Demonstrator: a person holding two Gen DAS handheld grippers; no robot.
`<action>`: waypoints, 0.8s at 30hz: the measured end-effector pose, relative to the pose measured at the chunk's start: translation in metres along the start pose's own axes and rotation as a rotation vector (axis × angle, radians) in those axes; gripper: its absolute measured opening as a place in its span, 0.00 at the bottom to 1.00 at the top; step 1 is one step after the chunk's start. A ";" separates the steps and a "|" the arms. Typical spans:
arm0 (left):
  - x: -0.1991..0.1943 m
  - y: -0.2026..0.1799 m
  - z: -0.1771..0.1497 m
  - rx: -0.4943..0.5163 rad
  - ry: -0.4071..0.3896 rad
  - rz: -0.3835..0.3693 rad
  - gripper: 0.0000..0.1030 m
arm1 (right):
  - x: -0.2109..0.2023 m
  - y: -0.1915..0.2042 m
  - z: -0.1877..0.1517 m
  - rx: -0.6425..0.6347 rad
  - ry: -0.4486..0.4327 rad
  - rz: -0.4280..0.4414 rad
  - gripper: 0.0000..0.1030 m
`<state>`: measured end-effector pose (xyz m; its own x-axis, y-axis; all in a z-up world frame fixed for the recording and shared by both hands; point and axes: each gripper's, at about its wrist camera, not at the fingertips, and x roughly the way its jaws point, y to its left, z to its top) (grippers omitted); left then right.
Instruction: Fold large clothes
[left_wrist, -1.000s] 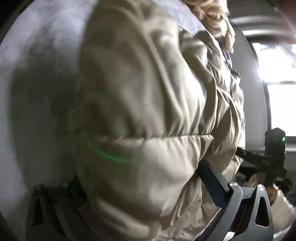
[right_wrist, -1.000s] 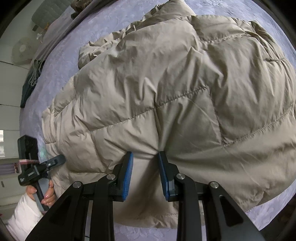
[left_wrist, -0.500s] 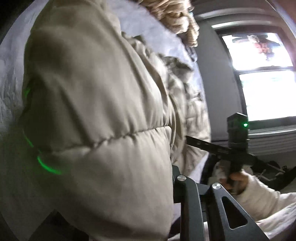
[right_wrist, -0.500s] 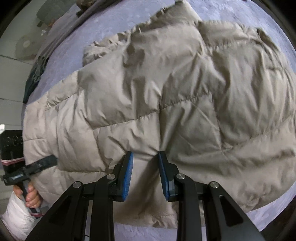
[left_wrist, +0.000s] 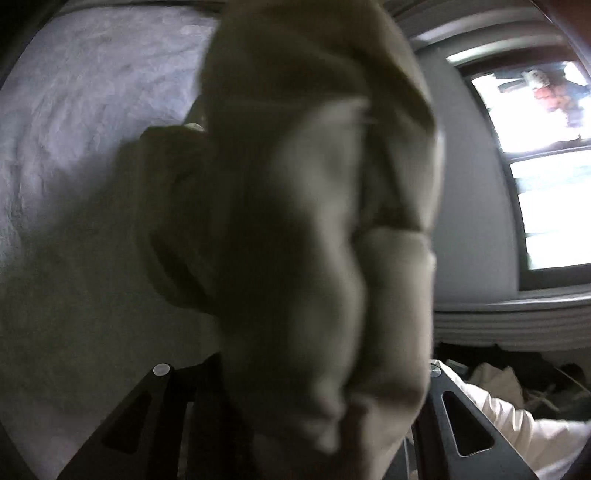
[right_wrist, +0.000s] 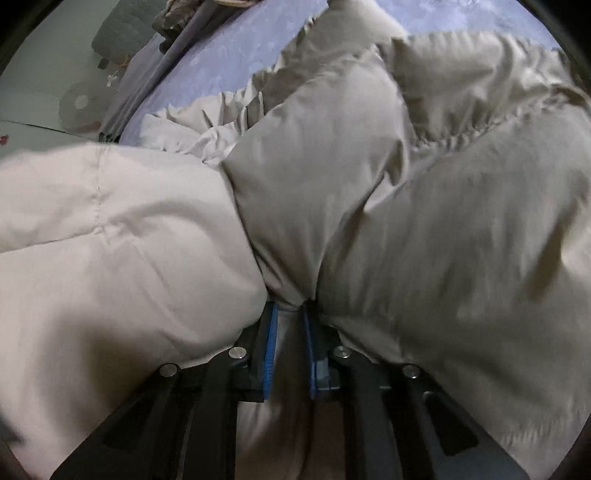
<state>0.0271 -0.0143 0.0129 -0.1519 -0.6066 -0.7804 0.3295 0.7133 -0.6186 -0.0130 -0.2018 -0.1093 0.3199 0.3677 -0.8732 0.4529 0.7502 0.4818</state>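
Two grippers are at work here, and both are right up against one big puffy coat. Closest to you, the right gripper (right_wrist: 288, 314) has its blue pads (right_wrist: 270, 343) squeezed on a pinch of the tan coat (right_wrist: 424, 206), which bulges out at 9 o'clock and 3 o'clock of the pads. Your left gripper (left_wrist: 295, 398) is nearly buried: a thick, blurry lump of the same coat (left_wrist: 314, 221) fills the space between its two black arms. You cannot see its tips, so I cannot tell for sure how tight it is, but the cloth hangs up from it as if it is held.

The coat is lifted and bunched over the purple bed sheet (right_wrist: 207, 85), which shows past it at 11 o'clock in the right view and at 10 o'clock in the left view (left_wrist: 74, 110).

My guess is you are bringing one side of the coat over the other. To do it well, keep both pinches firm, because puffy cloth is slippery and fat. Move your two hands together at the same height, so the edge stays straight. Lay the lifted part flat on top, then let go only when it rests on the bed.

Now count, near to far: two grippers, one coat, one bed. Farther off, at 10 o'clock in the right view, one round white fan (right_wrist: 79, 105) stands by the wall. At 2 o'clock in the left view, one bright window (left_wrist: 546, 162) shines.
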 end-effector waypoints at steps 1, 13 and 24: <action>0.006 -0.012 0.002 -0.003 0.004 0.027 0.26 | 0.004 -0.003 0.003 -0.002 0.009 0.013 0.11; 0.096 -0.123 0.033 0.114 0.132 -0.027 0.75 | -0.077 -0.072 -0.003 0.072 -0.055 0.155 0.10; 0.195 -0.135 0.034 0.250 0.203 -0.167 0.76 | -0.157 -0.165 -0.081 0.291 -0.181 0.115 0.11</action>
<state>-0.0148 -0.2407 -0.0529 -0.3971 -0.6075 -0.6879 0.4986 0.4865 -0.7174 -0.2048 -0.3387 -0.0579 0.5135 0.3177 -0.7971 0.6148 0.5119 0.6000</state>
